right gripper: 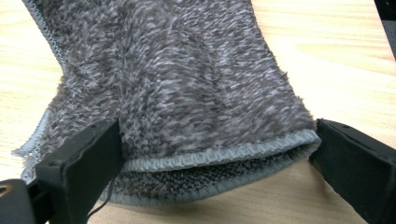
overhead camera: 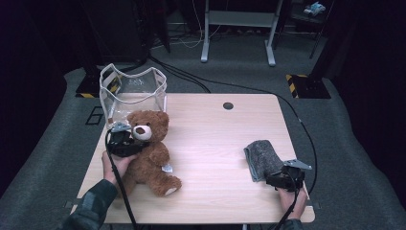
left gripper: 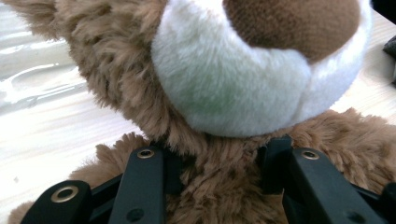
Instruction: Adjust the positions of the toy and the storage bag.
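Note:
A brown teddy bear [overhead camera: 149, 152] sits upright on the left half of the wooden table [overhead camera: 215, 139], facing the camera. My left gripper [overhead camera: 135, 146] comes in from the bear's left and is shut on its neck. In the left gripper view both black jaws press into the fur under the white muzzle [left gripper: 233, 84], and the left gripper [left gripper: 217, 161] is sunk in the plush. A folded grey fleecy cloth [overhead camera: 262, 155] lies flat at the right. My right gripper [overhead camera: 274, 178] stands open at its near edge. In the right gripper view that cloth [right gripper: 177, 79] lies between the wide jaws of the right gripper [right gripper: 217, 142].
A clear plastic bag [overhead camera: 131, 91] with an open top stands at the table's back left corner, just behind the bear. A small round hole [overhead camera: 228, 105] is near the table's back edge. Cables trail from both grippers over the table's front edge.

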### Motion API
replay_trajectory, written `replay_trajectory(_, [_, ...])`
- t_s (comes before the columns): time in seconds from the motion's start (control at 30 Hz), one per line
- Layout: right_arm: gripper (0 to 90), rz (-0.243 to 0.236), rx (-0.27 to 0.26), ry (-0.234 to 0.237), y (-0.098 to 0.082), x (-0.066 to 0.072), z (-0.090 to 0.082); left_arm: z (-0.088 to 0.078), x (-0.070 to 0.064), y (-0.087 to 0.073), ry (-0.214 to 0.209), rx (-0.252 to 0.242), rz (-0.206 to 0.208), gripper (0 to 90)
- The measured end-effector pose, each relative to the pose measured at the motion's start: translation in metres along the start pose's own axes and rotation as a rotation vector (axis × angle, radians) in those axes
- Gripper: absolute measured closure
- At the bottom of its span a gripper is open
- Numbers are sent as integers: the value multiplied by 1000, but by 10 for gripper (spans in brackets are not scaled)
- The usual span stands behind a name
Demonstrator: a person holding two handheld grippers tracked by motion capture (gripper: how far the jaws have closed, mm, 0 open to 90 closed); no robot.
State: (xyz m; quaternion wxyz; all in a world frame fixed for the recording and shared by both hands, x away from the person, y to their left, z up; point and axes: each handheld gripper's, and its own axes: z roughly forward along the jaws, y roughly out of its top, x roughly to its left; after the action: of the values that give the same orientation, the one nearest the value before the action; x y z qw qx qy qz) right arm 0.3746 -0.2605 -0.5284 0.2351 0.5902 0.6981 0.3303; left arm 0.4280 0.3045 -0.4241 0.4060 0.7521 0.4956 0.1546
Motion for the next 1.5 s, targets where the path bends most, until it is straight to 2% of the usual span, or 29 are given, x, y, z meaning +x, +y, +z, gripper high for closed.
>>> replay_trajectory(0.27, [21,5,1,-4,0,1,0,-5,17,-9,-30,65,-60,609])
replay_trajectory(0.37, [21,9,3,-5,0,1,0,-6,22,-11,-21,82,-56,601])
replay_trajectory(0.4, [21,8,3,-5,0,1,0,-5,23,-12,-18,86,-67,597])
replay_trajectory(0.43, [21,3,3,-6,0,1,0,-5,26,-12,-19,111,-59,593])
replay_trajectory(0.53, [22,-6,2,-2,0,0,1,0,30,-15,-15,129,-67,568])
replay_trajectory(0.57, [21,-6,4,-3,0,0,1,2,32,-16,-13,143,-86,552])
replay_trajectory(0.6, [21,-6,5,-2,1,0,1,4,34,-17,-17,151,-86,531])
replay_trajectory(0.67, [21,-7,5,0,1,0,1,9,35,-20,-13,144,-112,500])
replay_trajectory(0.77, [21,-9,5,3,1,0,1,13,36,-20,-7,148,-144,401])
replay_trajectory(0.97, [21,-9,5,5,1,0,1,10,30,-14,28,137,-105,249])
replay_trajectory(1.03, [21,-10,6,6,1,0,1,5,28,-11,52,113,-83,215])
replay_trajectory(1.1, [21,-10,6,7,1,0,1,-2,25,-5,71,88,-81,148])
replay_trajectory(1.2, [21,-11,6,8,1,0,1,-11,24,4,83,55,-88,107])
replay_trajectory(1.27, [21,-11,5,8,1,0,1,-16,22,12,81,60,-81,62])
replay_trajectory(1.3, [21,-11,6,8,1,0,1,-17,21,15,95,46,-78,50])
replay_trajectory(1.4, [21,-10,5,9,1,0,1,-18,17,24,94,50,-70,14])
replay_trajectory(1.43, [21,-11,5,9,1,0,1,-18,17,27,101,52,-50,0])
replay_trajectory(1.47, [21,-10,5,9,1,0,1,-18,14,31,97,40,-59,0])
replay_trajectory(1.5, [21,-10,6,10,1,0,1,-18,14,34,94,38,-46,0])
